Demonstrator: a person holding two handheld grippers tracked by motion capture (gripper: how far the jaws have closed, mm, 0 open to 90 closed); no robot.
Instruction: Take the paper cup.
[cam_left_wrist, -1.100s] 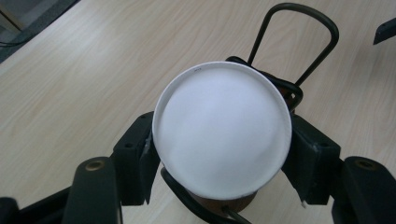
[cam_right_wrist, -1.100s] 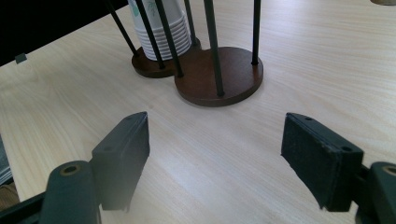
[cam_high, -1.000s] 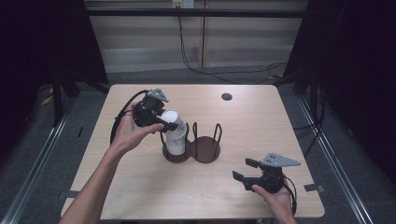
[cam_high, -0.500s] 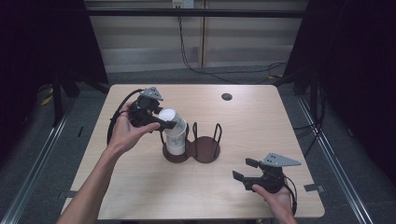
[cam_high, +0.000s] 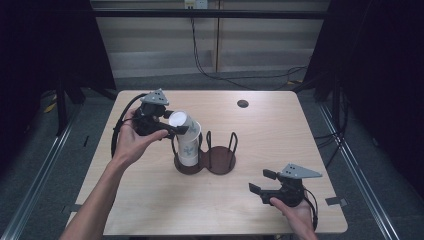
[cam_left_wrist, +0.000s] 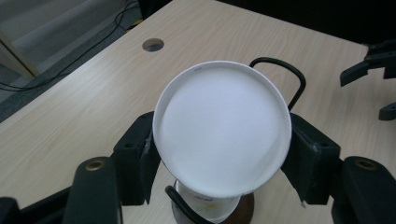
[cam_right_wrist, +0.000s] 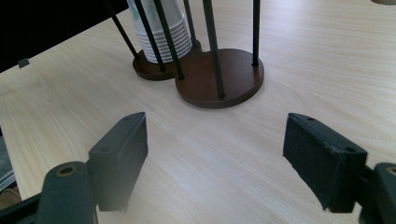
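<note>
Cup: a white paper cup (cam_high: 179, 120) is clamped at its rim between the jaws of the left gripper (cam_high: 167, 125); it is tilted, its closed white base turned toward that gripper's camera, and it is held just above the stack.
Stack: nested white paper cups (cam_high: 189, 148) with a faint green print are seated upright in the left ring of the holder.
Holder: a dark brown double-ring base (cam_high: 220, 161) with thin black wire uprights is placed near the middle of the counter; the right ring is bare.
Left gripper: grasping the cup, both pads (cam_left_wrist: 308, 158) pressed on its sides.
Right gripper: the right gripper (cam_high: 260, 182) is held low over the near right part of the counter, well apart from the holder; its jaws have just been opening and are released, with nothing between them.
Counter: a pale wood-grain top (cam_high: 310, 135) with rounded corners and a small round cable hole (cam_high: 243, 103) toward the far edge.
Room: grey flooring, dark curtains at both sides, a pale wall behind with cables hung down to the floor.
</note>
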